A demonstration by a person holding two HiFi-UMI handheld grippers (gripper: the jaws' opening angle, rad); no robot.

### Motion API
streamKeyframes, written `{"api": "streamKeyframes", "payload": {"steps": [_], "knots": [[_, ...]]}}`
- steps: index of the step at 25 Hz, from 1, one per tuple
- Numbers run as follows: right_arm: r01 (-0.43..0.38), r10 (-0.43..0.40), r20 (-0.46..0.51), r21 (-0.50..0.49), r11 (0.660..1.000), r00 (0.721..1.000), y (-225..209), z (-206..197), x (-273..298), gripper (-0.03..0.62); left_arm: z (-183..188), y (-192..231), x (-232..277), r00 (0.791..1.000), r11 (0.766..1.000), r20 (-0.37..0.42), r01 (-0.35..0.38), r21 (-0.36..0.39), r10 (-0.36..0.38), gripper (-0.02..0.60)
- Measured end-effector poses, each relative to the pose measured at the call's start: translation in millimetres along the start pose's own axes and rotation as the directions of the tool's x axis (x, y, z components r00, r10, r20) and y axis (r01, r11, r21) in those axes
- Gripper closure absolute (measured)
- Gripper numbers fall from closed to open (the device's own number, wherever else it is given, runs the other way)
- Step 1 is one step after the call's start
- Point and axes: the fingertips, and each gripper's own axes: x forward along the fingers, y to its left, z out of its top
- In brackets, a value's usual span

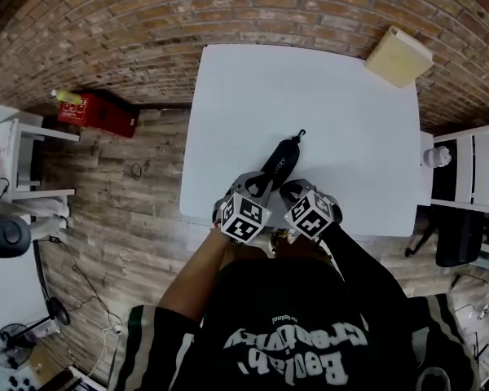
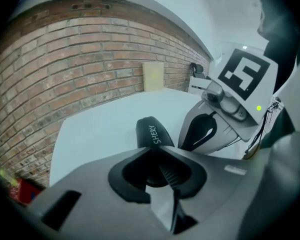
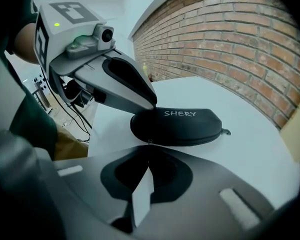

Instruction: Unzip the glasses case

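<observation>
A black glasses case (image 1: 280, 160) printed SHERY lies on the white table (image 1: 342, 104), with its loop end pointing away from me. My left gripper (image 1: 257, 187) grips the case's near end; in the left gripper view the case (image 2: 151, 132) runs in between its closed-in jaws (image 2: 157, 156). My right gripper (image 1: 289, 190) sits just right of it at the same end. In the right gripper view the jaws (image 3: 149, 146) are shut on the small zipper pull (image 3: 149, 141) at the case's (image 3: 182, 126) front seam. The zip looks closed.
A cream box (image 1: 398, 55) sits at the table's far right corner. A white chair (image 1: 460, 169) stands right of the table and a red box (image 1: 98, 112) lies on the wooden floor to the left. A brick wall runs behind.
</observation>
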Motion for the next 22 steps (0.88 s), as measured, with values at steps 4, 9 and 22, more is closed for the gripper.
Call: {"api": "streamKeyframes", "payload": {"steps": [4,9,22], "knots": [[0.020,-0.019,-0.009,0.040,0.999,1.000,-1,-10,4,0.579,0,-7,2,0.999,1.000,0.039,-0.010,-0.009,0.011,0.525],[0.063,-0.063,0.004,0.065,0.996,0.998,-5,-9,4,0.579,0,-6,2,0.999,0.999,0.053,-0.011,-0.036,0.013,0.526],[0.142,-0.143,-0.004,0.110,0.984,0.990,-17,-12,-1,0.580,-1,-7,2,0.998,1.000,0.059,0.009,-0.030,-0.008,0.526]]}}
